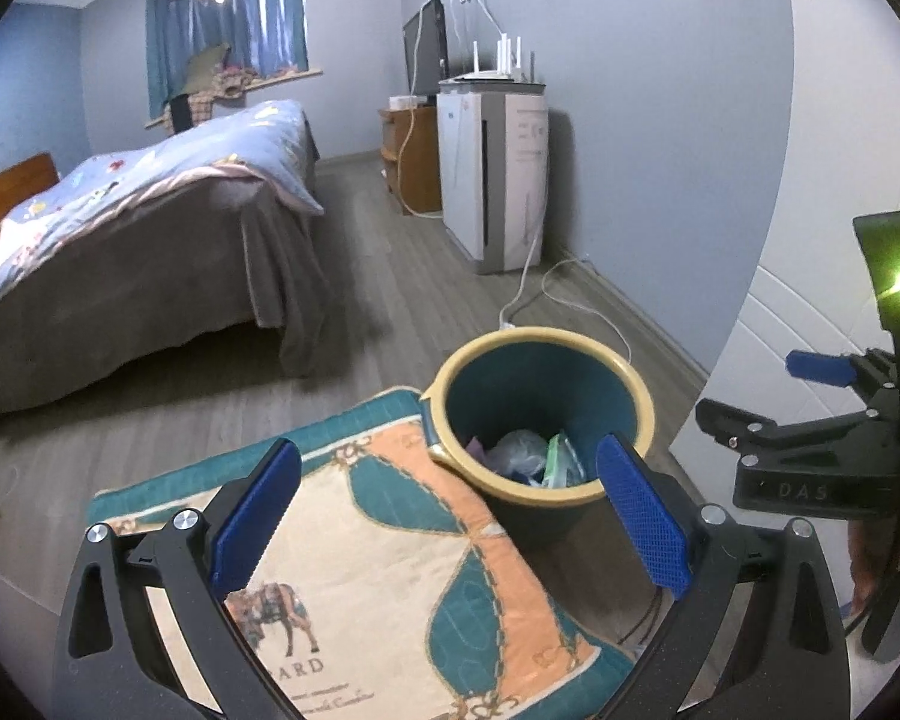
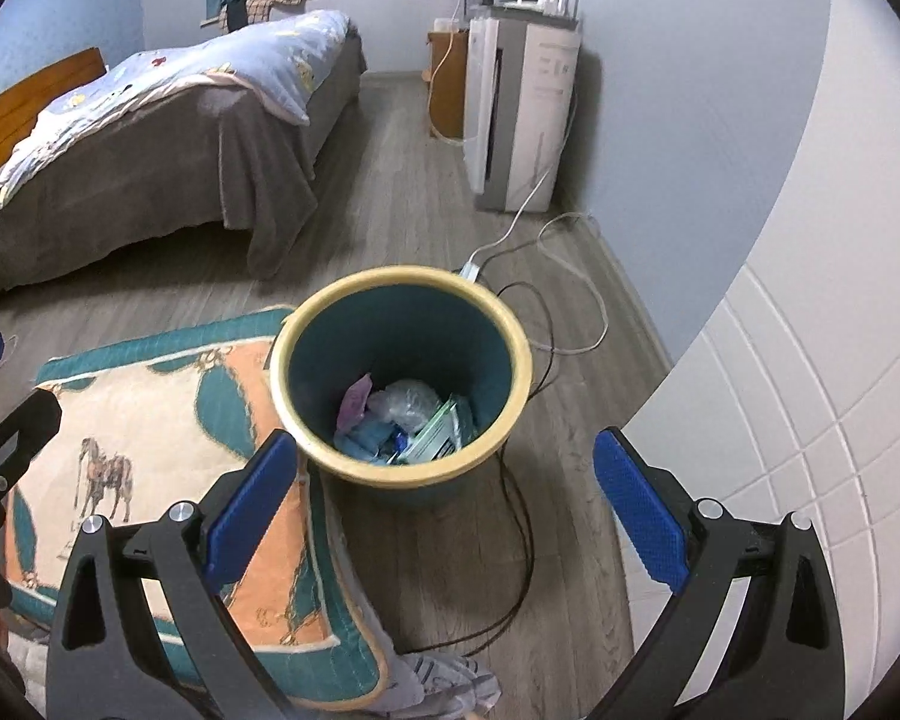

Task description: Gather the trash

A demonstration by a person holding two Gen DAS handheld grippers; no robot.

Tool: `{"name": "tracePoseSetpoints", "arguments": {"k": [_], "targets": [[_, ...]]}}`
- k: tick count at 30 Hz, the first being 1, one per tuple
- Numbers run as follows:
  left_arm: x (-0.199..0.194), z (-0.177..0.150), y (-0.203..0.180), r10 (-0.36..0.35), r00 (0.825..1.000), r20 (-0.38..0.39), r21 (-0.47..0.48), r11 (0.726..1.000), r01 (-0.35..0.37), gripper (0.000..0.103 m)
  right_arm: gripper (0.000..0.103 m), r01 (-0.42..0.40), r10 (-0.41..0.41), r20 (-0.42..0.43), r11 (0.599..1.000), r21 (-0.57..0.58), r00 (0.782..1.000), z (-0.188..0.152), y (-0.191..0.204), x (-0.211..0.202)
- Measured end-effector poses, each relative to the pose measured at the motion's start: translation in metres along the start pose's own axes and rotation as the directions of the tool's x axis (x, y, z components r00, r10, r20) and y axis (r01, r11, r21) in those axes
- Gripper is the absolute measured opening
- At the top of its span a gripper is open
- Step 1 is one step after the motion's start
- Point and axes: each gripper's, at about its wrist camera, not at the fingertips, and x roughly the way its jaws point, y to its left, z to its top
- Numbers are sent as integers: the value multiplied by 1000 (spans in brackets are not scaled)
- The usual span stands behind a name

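Note:
A teal trash bin (image 1: 540,384) (image 2: 402,324) with a yellow rim stands on the wooden floor at the corner of a rug. Inside it lies trash (image 2: 402,420) (image 1: 531,450): a clear plastic bag, a purple wrapper, blue scraps and a green-and-white packet. My left gripper (image 1: 450,516) is open with nothing between its blue pads, held above the rug just short of the bin. My right gripper (image 2: 444,510) is open and empty, hovering over the bin's near rim. The right gripper's body shows at the right edge of the left wrist view.
A patterned rug (image 2: 150,396) (image 1: 360,570) with a horse print lies left of the bin. Cables (image 2: 528,540) and a power strip (image 2: 471,269) trail on the floor behind it. A bed (image 1: 138,228), a white appliance (image 1: 492,174) with a router, and a white door (image 2: 780,420) surround the spot.

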Motion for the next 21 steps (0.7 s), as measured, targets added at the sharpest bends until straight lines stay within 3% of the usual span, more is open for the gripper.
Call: {"name": "tracePoseSetpoints", "arguments": {"k": [21], "targets": [[-5, -5, 3, -1, 1000, 4, 21, 1000, 1, 98, 97, 28, -25, -41, 998, 61, 999, -3, -3, 4]]}}
